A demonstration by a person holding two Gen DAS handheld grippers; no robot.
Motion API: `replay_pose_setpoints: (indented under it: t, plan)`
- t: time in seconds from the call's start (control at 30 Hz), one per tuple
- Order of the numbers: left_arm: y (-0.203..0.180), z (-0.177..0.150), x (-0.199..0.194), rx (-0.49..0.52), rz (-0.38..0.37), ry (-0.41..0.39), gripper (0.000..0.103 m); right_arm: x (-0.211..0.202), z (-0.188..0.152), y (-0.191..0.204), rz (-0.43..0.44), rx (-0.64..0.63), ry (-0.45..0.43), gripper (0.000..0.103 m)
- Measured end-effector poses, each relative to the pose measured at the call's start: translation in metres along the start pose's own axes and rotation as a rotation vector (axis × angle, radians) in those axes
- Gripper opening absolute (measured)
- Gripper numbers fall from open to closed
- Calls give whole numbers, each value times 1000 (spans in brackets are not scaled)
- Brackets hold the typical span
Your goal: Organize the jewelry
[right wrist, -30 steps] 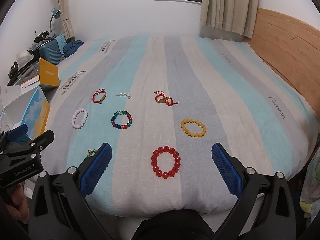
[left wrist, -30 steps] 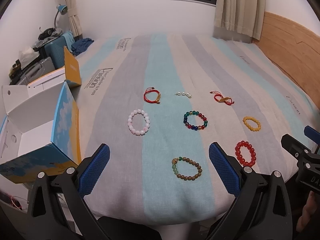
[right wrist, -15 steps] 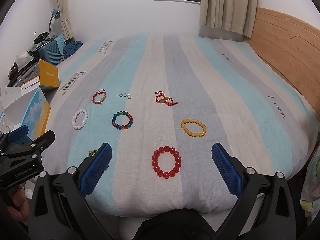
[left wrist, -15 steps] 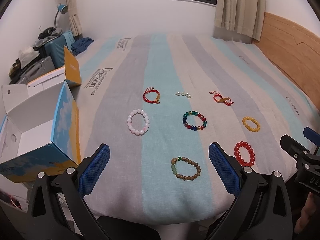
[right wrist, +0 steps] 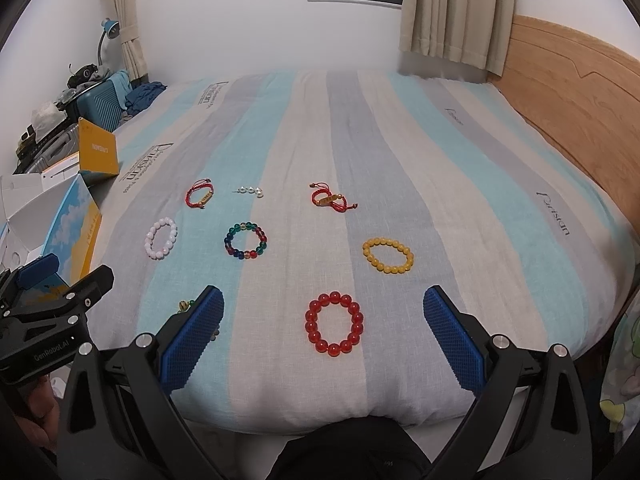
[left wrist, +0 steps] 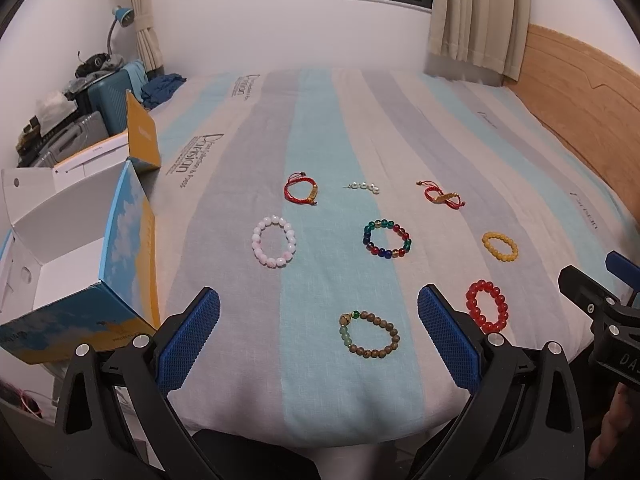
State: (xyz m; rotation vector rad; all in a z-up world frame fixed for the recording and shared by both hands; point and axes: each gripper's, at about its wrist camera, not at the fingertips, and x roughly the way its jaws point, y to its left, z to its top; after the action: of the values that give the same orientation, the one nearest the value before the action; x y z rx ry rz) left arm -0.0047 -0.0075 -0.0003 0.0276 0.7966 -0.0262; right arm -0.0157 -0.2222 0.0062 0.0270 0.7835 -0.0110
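Note:
Several bracelets lie on a striped bedspread [left wrist: 320, 128]: a brown wooden bead bracelet [left wrist: 369, 339] nearest my left gripper, a red bead bracelet [right wrist: 334, 328] nearest my right gripper, a yellow one [right wrist: 388, 256], a multicoloured one [left wrist: 386, 238], a pink-white one [left wrist: 274, 241], two red cord bracelets [left wrist: 301, 189] [left wrist: 440, 196] and a short pearl string [left wrist: 365, 187]. My left gripper [left wrist: 318, 336] is open and empty, above the bed's near edge. My right gripper [right wrist: 323, 332] is open and empty, the red bracelet between its fingers in view.
An open cardboard box with a blue-and-yellow printed side [left wrist: 116, 264] stands at the bed's left edge, a second orange-flapped box [left wrist: 140, 140] behind it. Suitcases and clutter [left wrist: 100, 92] fill the left corner. A wooden headboard [left wrist: 580, 88] runs along the right.
Both grippers have drifted back slightly from the bed, so the bracelets sit a little higher in view. Both stay open and nothing has been touched.

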Motion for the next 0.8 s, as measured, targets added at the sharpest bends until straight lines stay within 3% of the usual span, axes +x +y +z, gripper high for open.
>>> replay_pose_setpoints:
  t: [0.23,0.43,0.67,0.8]
  plan:
    - [0,4,5,8,-14,15,97,0,3,0,-4,-6,1,96]
    - [13,33,26,9,-64,78,97,10,32,-4,-34,-31,37,96]
    - [27,70,73,55,-13,163,97,55,73,-17,-31,-48,175,96]
    - [35,77,109,42,-40,239,97,100,83,-29,-34,-65,277,96]
